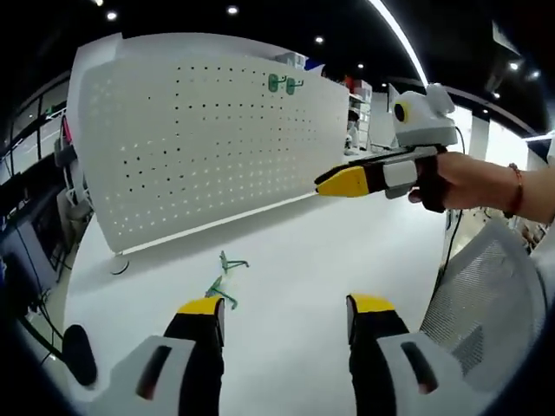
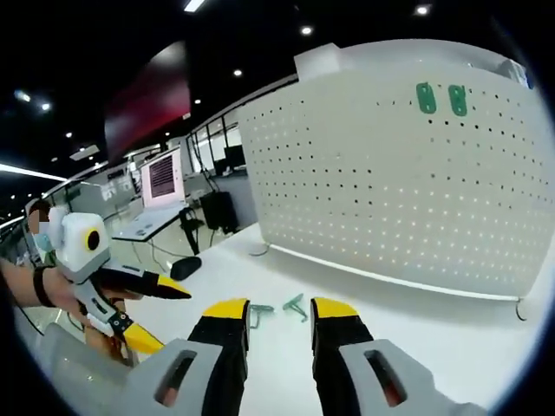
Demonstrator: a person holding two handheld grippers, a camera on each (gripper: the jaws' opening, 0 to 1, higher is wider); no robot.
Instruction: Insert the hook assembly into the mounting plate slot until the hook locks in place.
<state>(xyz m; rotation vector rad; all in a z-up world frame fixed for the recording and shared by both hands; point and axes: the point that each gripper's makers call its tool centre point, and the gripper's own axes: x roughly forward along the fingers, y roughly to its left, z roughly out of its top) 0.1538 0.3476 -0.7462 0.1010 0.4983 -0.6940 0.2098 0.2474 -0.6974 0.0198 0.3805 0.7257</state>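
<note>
Now your right tongs (image 2: 279, 314) are open, and the green hooks (image 2: 279, 308) lie on the desk (image 2: 416, 329) just ahead; your left tongs (image 1: 286, 310) are open too.

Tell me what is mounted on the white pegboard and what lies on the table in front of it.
Two green hooks hang near the top of the pegboard. Two loose green hooks lie on the white table in front. Whatever is behind the panel is hidden.
</note>
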